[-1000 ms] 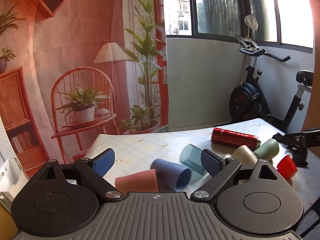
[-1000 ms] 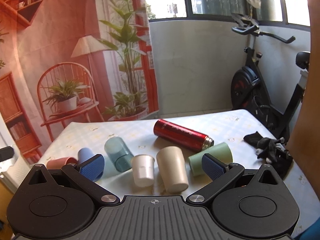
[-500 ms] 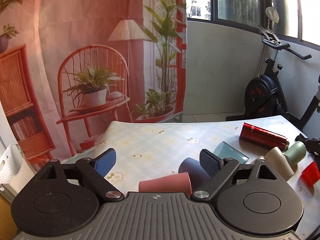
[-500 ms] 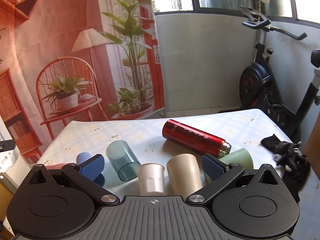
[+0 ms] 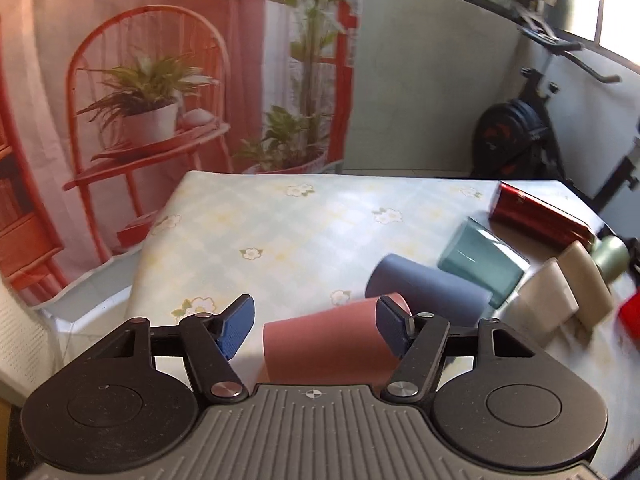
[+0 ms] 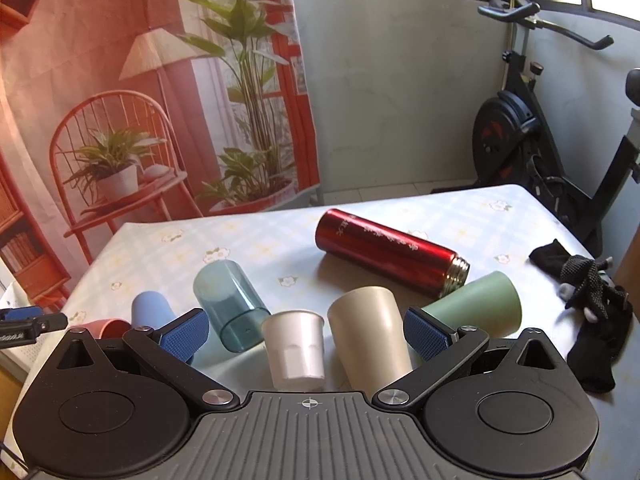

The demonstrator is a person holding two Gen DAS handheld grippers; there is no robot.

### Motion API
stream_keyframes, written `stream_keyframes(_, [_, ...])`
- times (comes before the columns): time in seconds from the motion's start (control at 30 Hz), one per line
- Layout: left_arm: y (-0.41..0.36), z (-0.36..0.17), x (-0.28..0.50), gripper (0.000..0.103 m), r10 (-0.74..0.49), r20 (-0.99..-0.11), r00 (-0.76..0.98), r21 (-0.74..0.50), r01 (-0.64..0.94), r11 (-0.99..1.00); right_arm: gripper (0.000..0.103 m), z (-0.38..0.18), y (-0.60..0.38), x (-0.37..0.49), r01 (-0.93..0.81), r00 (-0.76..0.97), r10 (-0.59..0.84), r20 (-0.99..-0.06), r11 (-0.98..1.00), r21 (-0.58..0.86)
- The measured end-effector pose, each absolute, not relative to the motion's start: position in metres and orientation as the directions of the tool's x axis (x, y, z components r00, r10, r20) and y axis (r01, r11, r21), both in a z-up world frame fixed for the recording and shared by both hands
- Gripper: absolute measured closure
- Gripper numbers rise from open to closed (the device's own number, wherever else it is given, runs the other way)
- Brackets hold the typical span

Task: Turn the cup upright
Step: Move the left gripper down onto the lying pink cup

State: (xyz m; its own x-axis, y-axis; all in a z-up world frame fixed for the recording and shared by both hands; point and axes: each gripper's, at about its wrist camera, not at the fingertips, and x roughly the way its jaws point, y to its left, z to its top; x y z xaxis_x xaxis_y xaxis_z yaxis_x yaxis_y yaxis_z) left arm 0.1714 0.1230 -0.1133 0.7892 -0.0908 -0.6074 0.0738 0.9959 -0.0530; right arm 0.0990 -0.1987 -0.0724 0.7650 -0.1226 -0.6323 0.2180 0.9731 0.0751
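Several cups lie on their sides on the flowered tablecloth (image 5: 280, 232). A pink cup (image 5: 324, 348) lies between the open fingers of my left gripper (image 5: 314, 326); the right pad touches or nearly touches it, the left pad stands apart. Beside it lie a blue cup (image 5: 424, 288) and a teal translucent cup (image 5: 480, 264). My right gripper (image 6: 306, 334) is open and empty, with a white cup (image 6: 296, 354) and a beige cup (image 6: 370, 340) between its fingers' lines. A green cup (image 6: 476, 308) lies to the right.
A red thermos (image 6: 388, 252) lies on its side behind the cups. A black glove (image 6: 588, 304) lies at the table's right edge. A red object (image 5: 630, 316) shows at the right edge of the left wrist view. An exercise bike (image 6: 532, 136) stands beyond the table.
My left gripper has swung left and dropped down to the pink cup, which now sits between its fingers. My right gripper has moved a little closer to the white and beige cups.
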Motion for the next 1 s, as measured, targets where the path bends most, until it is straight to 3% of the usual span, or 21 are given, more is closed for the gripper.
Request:
stream_keyframes(0.2, [0.13,-0.119,0.154,0.033,-0.116,-0.649,0.752,0.111,0.244,0.963,0.0,-0.075,-0.192,0.107,0.248,0.742,-0.125,-0.659,0.964,0.096])
stream_keyframes(0.43, [0.145,-0.114,0.156,0.03,-0.193,-0.684,0.704,0.165,0.407,0.898,0.0,-0.09,-0.176,0.123,0.348,0.703,-0.158,-0.693,0.927,0.141])
stream_keyframes(0.63, [0.134,-0.142,0.166,0.027,-0.264,-0.727,0.634,0.205,0.567,0.798,0.0,-0.105,-0.162,0.132,0.396,0.657,-0.164,-0.736,0.906,0.152])
stream_keyframes(1.0, [0.118,-0.157,0.173,0.02,-0.35,-0.66,0.665,0.331,0.676,0.659,0.0,-0.108,-0.148,0.141,0.409,0.625,-0.195,-0.756,0.906,0.104])
